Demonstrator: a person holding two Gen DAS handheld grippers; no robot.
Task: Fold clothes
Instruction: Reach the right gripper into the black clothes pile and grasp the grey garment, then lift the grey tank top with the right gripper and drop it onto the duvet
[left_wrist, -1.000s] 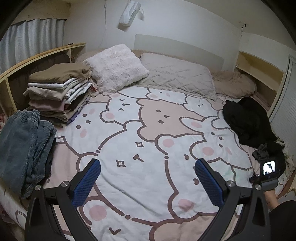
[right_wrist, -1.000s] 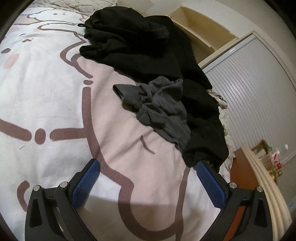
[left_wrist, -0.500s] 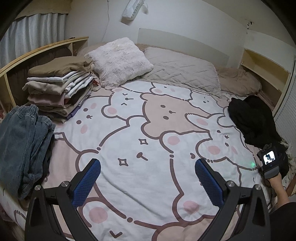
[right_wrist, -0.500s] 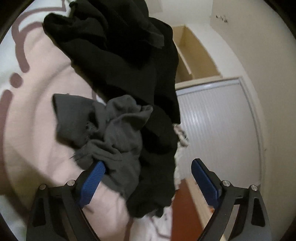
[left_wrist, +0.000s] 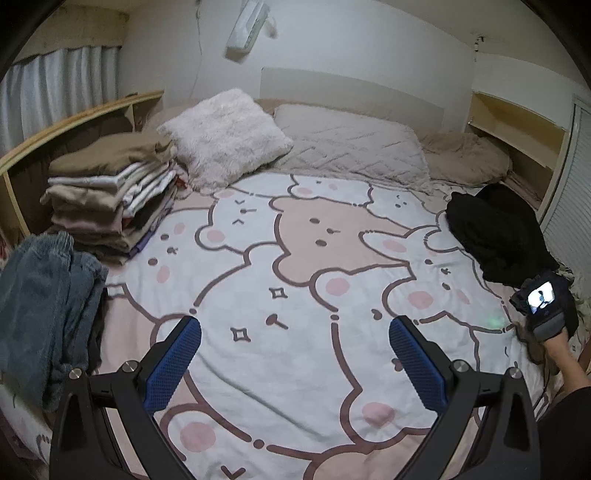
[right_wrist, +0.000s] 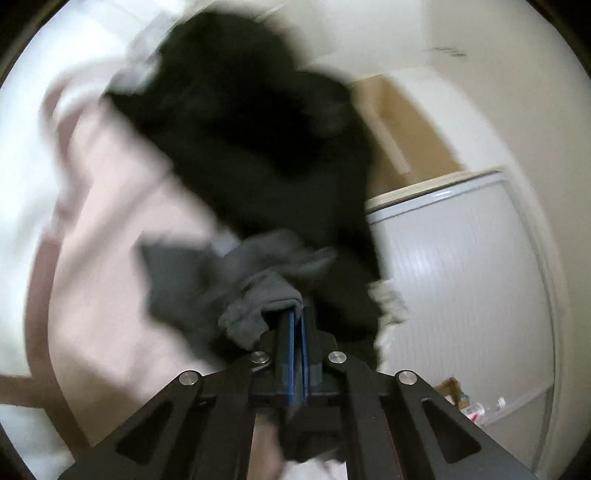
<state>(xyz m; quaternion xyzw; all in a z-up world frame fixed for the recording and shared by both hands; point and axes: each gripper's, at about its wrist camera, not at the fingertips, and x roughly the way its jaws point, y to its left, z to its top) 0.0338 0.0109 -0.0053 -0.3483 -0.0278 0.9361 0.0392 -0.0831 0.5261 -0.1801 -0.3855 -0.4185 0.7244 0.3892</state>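
A: Right gripper (right_wrist: 296, 317)?
B: Fingers clenched on a fold of the grey garment (right_wrist: 236, 284), which lies crumpled at the bed's right edge, touching the black clothes pile (left_wrist: 498, 236) just beyond it. Frame blurred.
A: Left gripper (left_wrist: 295, 354)?
B: Fingers spread wide, grasping nothing, above the cartoon bedspread (left_wrist: 303, 266).
A: Other items?
B: Folded clothes stack (left_wrist: 110, 195) far left beside the fluffy pillow (left_wrist: 225, 136); blue-grey fleece garment (left_wrist: 40, 310) near left.
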